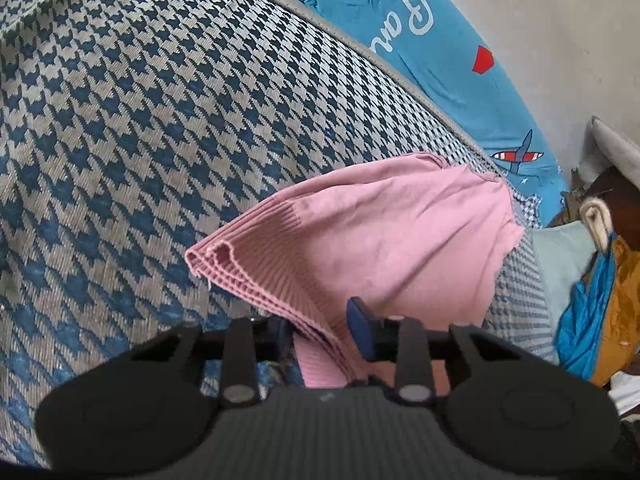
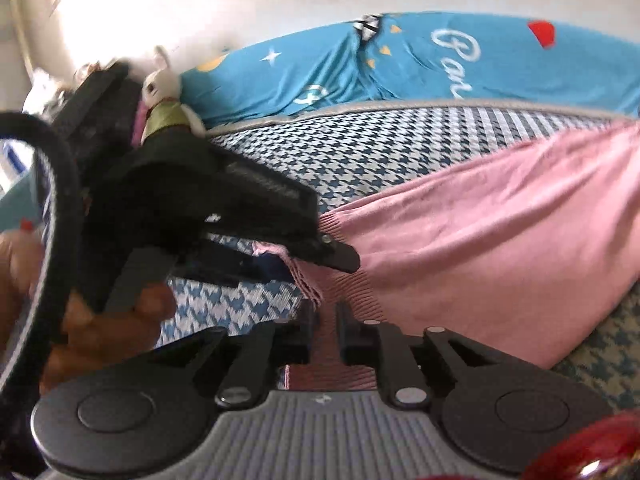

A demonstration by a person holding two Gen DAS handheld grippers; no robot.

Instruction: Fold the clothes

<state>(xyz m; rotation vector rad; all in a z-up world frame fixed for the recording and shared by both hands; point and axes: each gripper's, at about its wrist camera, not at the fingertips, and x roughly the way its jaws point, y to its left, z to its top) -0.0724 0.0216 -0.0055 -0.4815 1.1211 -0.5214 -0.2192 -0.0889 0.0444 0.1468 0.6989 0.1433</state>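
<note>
A pink knit garment [image 1: 400,240] lies on the blue-and-white houndstooth bed cover [image 1: 140,140], its ribbed hem bunched toward me. My left gripper [image 1: 320,320] is shut on that hem, which runs between its blue pads. In the right wrist view the garment [image 2: 500,220] stretches away to the right, and the left gripper [image 2: 308,264] pinches the hem's corner from the left. My right gripper [image 2: 326,320] sits just below it over the ribbed hem. Its fingers stand slightly apart, with pink cloth showing in the narrow gap.
A blue printed sheet [image 2: 400,68] lies along the wall behind the bed cover [image 2: 360,152]. A stuffed rabbit [image 2: 162,92] sits at the far left. A person's hand [image 2: 112,328] holds the left gripper. Piled fabric and clutter [image 1: 600,300] lie off the bed's right edge.
</note>
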